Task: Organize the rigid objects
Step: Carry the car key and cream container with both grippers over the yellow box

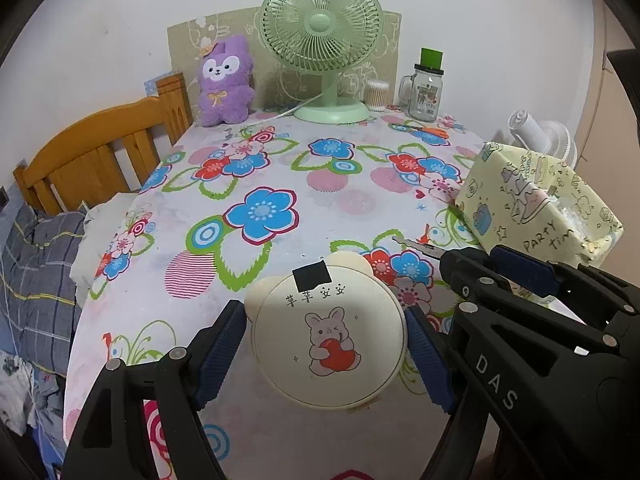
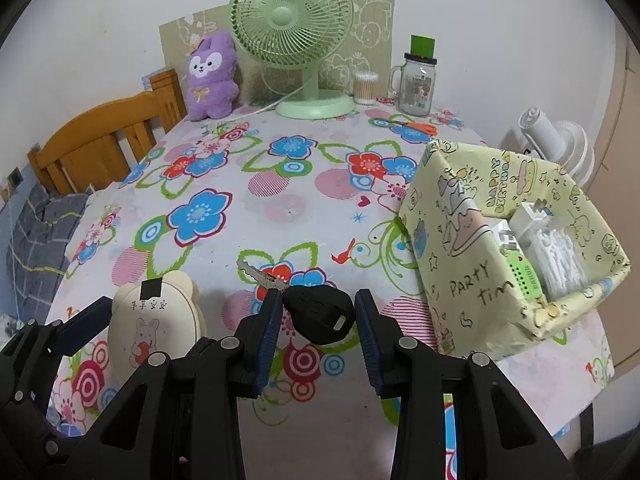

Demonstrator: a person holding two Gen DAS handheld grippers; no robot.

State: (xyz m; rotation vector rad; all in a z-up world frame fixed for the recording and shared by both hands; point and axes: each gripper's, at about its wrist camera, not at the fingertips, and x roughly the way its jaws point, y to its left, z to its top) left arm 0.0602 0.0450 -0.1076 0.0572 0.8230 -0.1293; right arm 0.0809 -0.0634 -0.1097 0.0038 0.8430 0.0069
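Lying flat, key (image 2: pixel 304 300) — blade pointing far-left, right gripper (image 2: pixel 316 334) straddling head

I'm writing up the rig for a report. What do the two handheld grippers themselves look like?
Both the left gripper and right gripper are matte black plastic linkages with round silver rivets at the pivots. Their jaws are lined with ribbed dark blue pads. White letters "DAS" mark the right gripper's body, seen from the left wrist. No cables or sleeves show.
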